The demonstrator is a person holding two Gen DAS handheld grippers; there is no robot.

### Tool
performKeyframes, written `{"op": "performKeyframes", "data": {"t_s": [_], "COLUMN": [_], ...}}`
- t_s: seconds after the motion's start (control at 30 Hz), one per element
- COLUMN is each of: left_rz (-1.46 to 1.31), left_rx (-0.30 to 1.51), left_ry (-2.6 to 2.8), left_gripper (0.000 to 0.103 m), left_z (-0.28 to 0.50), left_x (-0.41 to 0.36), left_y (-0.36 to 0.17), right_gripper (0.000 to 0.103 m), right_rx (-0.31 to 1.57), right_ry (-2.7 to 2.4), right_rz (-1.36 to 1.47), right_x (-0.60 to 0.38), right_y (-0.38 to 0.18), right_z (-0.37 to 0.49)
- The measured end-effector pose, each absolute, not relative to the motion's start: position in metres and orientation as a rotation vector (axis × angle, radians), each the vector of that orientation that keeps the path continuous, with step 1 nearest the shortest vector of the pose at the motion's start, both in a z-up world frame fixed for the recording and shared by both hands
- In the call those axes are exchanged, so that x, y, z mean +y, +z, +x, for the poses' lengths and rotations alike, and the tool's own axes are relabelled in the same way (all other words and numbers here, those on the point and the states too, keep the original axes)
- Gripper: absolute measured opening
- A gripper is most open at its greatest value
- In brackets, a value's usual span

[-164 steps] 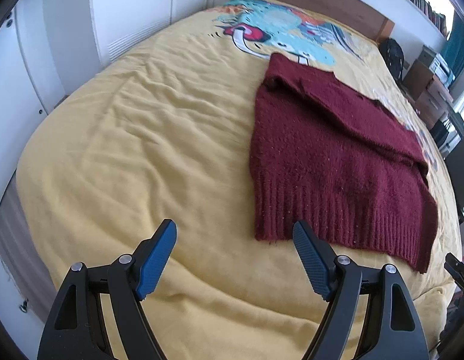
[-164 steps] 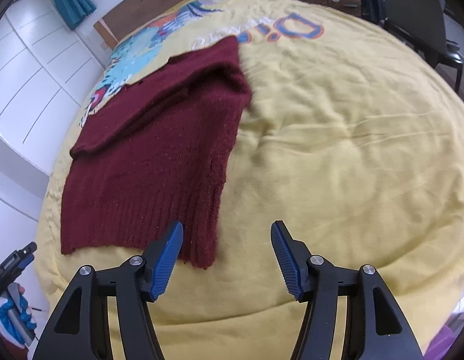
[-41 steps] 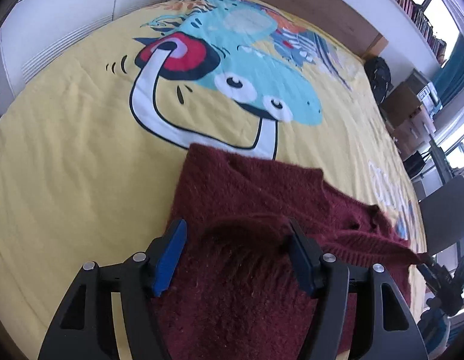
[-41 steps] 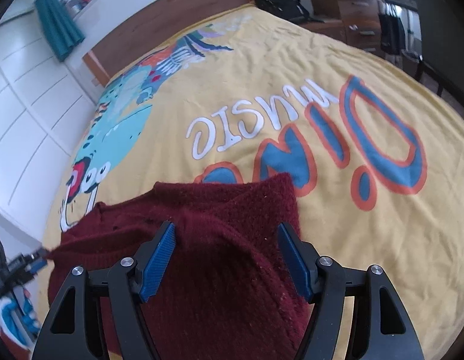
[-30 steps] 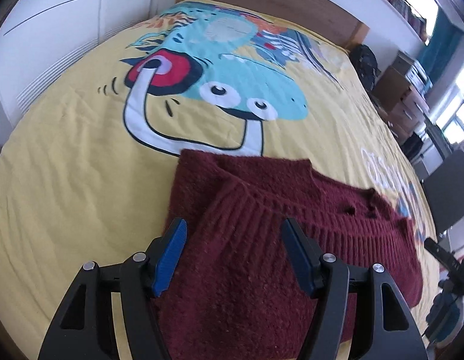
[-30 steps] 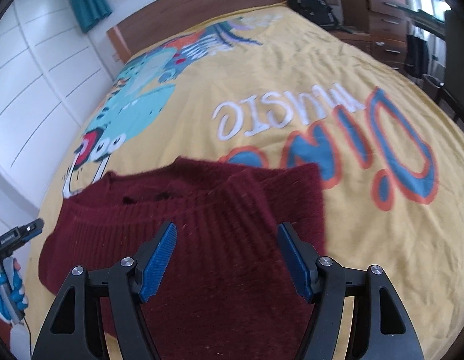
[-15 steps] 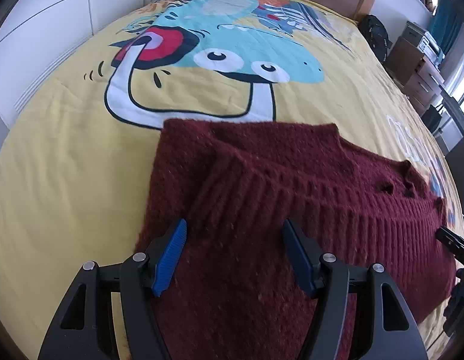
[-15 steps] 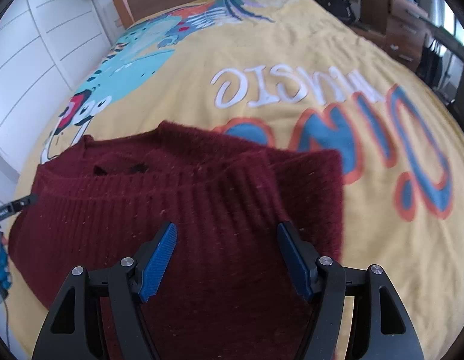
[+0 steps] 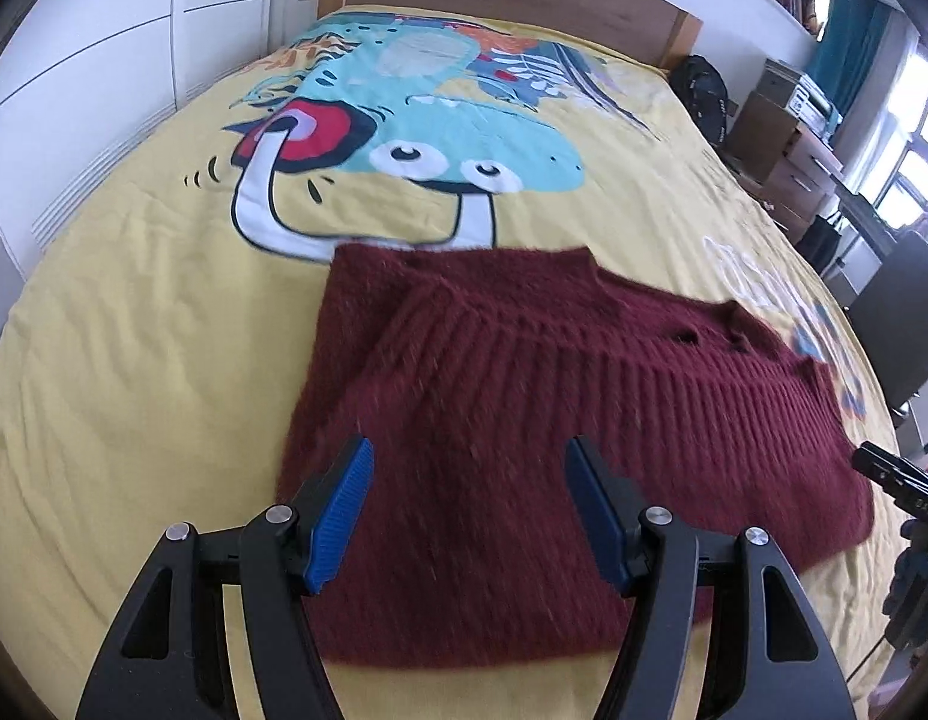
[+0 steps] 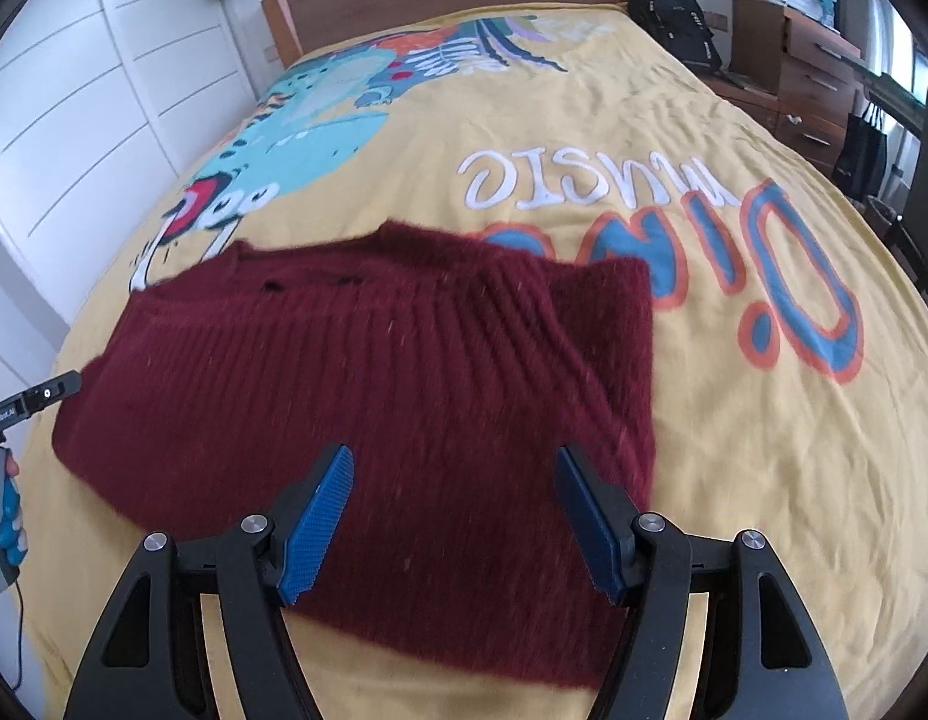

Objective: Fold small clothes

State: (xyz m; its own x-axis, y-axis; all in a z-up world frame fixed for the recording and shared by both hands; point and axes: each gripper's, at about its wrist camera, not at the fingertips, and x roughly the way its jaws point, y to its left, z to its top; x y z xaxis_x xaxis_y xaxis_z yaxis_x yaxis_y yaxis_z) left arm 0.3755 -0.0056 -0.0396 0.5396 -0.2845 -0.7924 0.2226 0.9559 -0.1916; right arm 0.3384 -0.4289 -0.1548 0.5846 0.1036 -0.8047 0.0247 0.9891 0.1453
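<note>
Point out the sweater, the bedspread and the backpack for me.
sweater (image 9: 524,420): left wrist view, ribbed top layer.
bedspread (image 10: 734,450): right wrist view, bare yellow area.
backpack (image 10: 674,18): right wrist view, its black front.
</note>
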Motion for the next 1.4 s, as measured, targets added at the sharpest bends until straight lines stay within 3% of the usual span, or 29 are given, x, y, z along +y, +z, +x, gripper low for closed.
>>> {"op": "performKeyframes", "data": {"t_s": [0.4, 0.83, 1.4], "left_rz": [-0.056, -0.011, 0.038], "left_rx": [1.023, 0.933, 0.976], "left_ry": [-0.276, -0.236, -0.236], "left_gripper": [0.061, 0.061, 0.062], "left_z": [0.351, 0.339, 0.342], "left_x": [-0.015, -0.029, -0.034], "left_y": [-0.082, -0.056, -0.085], "right_gripper": [0.071, 0.071, 0.071], "right_rx": [0.974, 0.954, 0.977], "right_ry": [0.031, 0.037, 0.028], "right_rz": [0.135, 0.134, 0.148], "right_x": [-0.427, -0.409, -0.421], "right_y": [-0.179, -0.170, -0.182], "right_z": [0.327, 0.329, 0.322]}}
